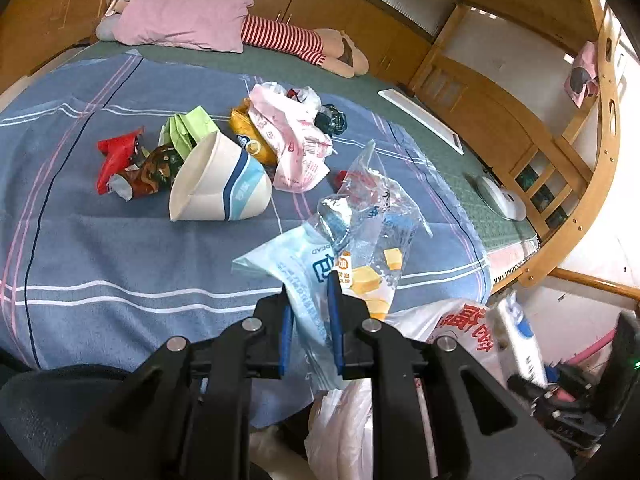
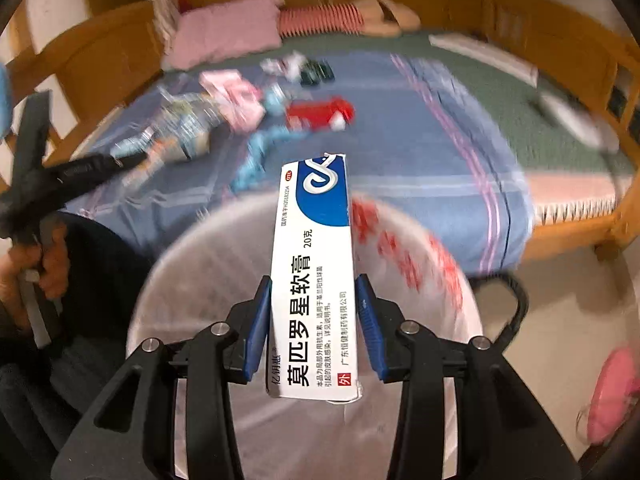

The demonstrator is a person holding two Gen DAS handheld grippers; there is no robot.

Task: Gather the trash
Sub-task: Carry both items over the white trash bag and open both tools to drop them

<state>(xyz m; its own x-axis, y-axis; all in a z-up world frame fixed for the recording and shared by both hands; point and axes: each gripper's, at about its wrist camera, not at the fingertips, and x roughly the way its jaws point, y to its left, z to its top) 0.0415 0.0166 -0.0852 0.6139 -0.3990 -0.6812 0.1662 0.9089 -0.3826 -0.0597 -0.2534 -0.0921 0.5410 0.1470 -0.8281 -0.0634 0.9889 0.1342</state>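
Holding two pieces of trash at once, I judge both to be light. My right hand-held gripper (image 2: 313, 322) has the ointment box (image 2: 314, 276) between its blue pads; the left pad touches the box, the right shows a sliver of gap, so I cannot tell how firm the pinch is. The carton looks stiff but crushable, best held across its long flat faces. It hangs right over the lined trash bin (image 2: 192, 280).

My left hand-held gripper (image 1: 310, 316) pinches a bread wrapper (image 1: 320, 276), limp, slippery film that trails over the bed (image 1: 120, 248); a hold on bunched film seems safest. Near it the bin's bag (image 1: 460, 324) shows at lower right.

On the bedspread wait a crushed paper cup (image 1: 216, 180), pink wrapper (image 1: 292, 140) and red wrapper (image 1: 116, 160). Nothing blocks the drop.
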